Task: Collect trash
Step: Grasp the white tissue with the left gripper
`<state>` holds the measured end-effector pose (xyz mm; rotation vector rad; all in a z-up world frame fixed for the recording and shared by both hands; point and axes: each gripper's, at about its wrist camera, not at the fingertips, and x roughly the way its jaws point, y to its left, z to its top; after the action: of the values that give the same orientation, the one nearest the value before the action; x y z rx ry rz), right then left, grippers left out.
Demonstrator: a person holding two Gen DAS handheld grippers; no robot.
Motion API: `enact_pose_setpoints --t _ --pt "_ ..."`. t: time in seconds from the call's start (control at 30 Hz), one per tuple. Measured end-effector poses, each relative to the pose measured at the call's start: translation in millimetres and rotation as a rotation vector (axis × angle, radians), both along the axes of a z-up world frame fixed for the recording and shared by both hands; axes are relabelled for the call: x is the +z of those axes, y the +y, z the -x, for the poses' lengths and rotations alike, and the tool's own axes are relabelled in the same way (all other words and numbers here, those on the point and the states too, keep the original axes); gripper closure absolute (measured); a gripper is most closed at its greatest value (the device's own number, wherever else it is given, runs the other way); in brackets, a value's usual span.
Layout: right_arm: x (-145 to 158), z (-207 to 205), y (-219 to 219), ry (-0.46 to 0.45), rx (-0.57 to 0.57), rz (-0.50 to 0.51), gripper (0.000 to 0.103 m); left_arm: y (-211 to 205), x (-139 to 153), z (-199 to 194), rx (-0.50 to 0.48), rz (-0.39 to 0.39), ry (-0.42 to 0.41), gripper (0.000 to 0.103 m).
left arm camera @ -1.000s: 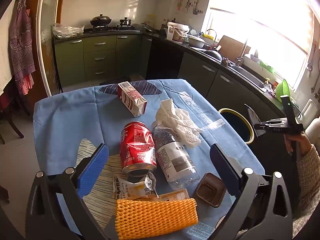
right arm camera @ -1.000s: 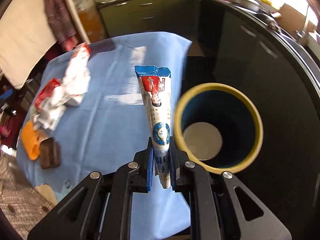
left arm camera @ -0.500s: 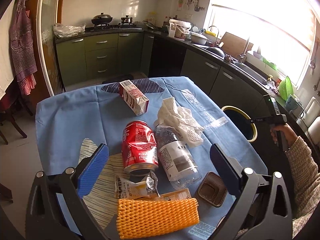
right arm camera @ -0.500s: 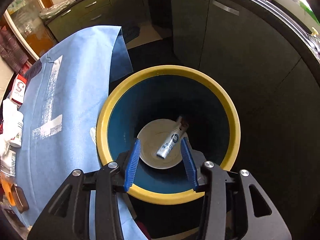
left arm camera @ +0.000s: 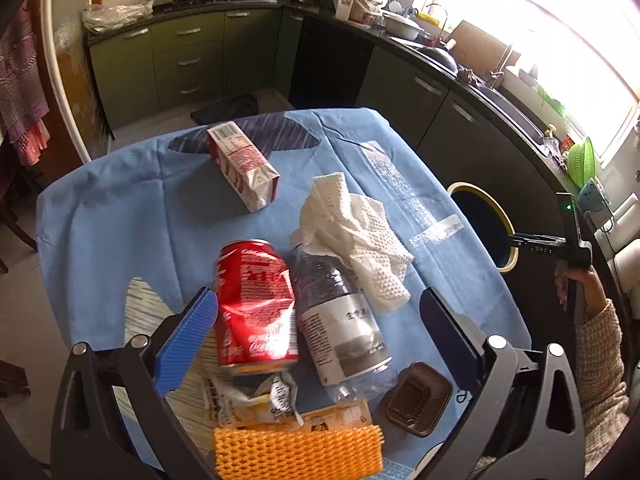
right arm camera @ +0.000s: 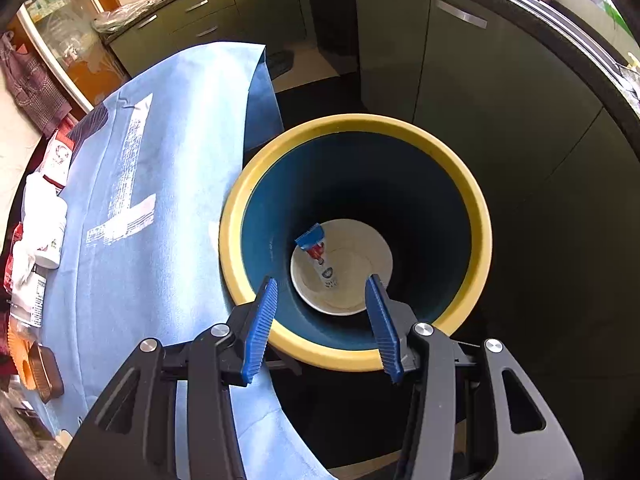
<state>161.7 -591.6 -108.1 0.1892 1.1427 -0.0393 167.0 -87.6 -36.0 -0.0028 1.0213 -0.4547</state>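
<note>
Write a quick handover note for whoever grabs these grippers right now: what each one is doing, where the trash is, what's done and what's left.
Left tongs: open, empty, above the table pile.
Right tongs: open, empty, over the bin.
Done: one wrapper lies at the bin's bottom.
Left on the tablecloth: can, bottle, paper towel, carton, orange foam net, brown tray, snack wrappers.

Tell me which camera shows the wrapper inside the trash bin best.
The right wrist view: it looks straight down into the trash bin, where the wrapper lies on the pale bottom. The left wrist view shows only the bin's yellow rim beyond the table; its inside is dark.
</note>
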Motion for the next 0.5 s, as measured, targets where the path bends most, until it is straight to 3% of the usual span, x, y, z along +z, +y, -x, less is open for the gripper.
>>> enact_pose_setpoints --t 0.17,0.3,0.43,0.5 --pt "-5.0 3.6 8.2 0.009 0.023 -0.012 0.057 -38.4 -15.5 -54.0 -0.034 -0.012 0.110 0.007" --pt "-6.7 10.6 11.6 0.014 0.038 -0.012 0.057 -55.9 -33.7 -88.4 -0.003 -0.064 0.152 0.007" --pt "-6.2 18.5 7.0 0.012 0.032 -0.011 0.054 -68.4 -38.3 -101.5 -0.006 -0.057 0.150 0.008" --pt "-7.7 21.7 2.3 0.014 0.022 -0.014 0.054 -73.6 -40.5 -103.4 -0.013 -0.061 0.162 0.019"
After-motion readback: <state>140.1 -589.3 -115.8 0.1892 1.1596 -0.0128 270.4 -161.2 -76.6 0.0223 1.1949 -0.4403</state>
